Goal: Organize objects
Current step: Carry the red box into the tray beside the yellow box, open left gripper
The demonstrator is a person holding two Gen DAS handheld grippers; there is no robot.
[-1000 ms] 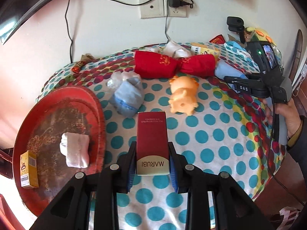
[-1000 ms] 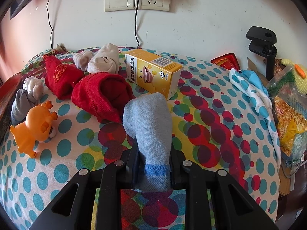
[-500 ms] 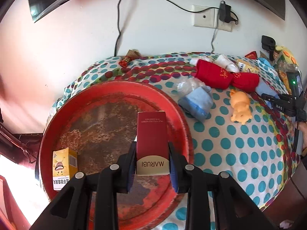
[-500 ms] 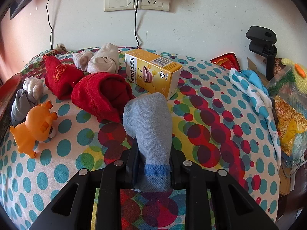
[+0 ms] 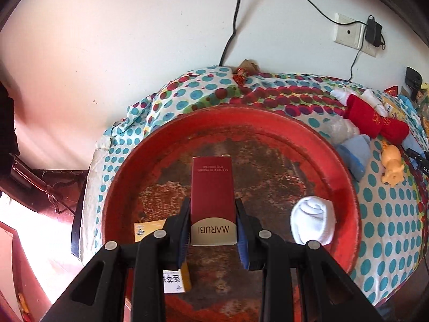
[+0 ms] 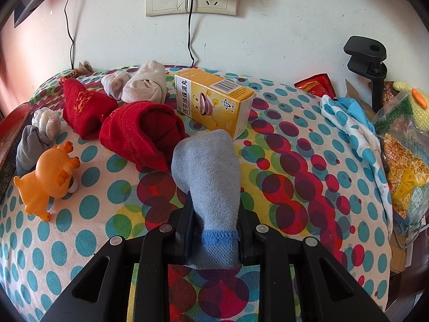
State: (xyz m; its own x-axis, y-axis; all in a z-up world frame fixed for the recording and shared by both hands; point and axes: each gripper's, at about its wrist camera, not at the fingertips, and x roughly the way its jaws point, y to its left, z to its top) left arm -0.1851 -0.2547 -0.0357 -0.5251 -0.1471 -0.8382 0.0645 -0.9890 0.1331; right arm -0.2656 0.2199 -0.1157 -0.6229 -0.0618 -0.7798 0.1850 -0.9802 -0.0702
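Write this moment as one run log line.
left tongs: holding red MARUBI box above red tray | right tongs: holding grey-blue sock over table

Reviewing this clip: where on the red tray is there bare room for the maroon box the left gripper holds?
The red tray is bare across its far half, ahead of the maroon box in the left gripper. Its near side is crowded: white sock at right, yellow box at left.

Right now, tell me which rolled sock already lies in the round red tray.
The white rolled sock; it alone rests inside the round red tray.
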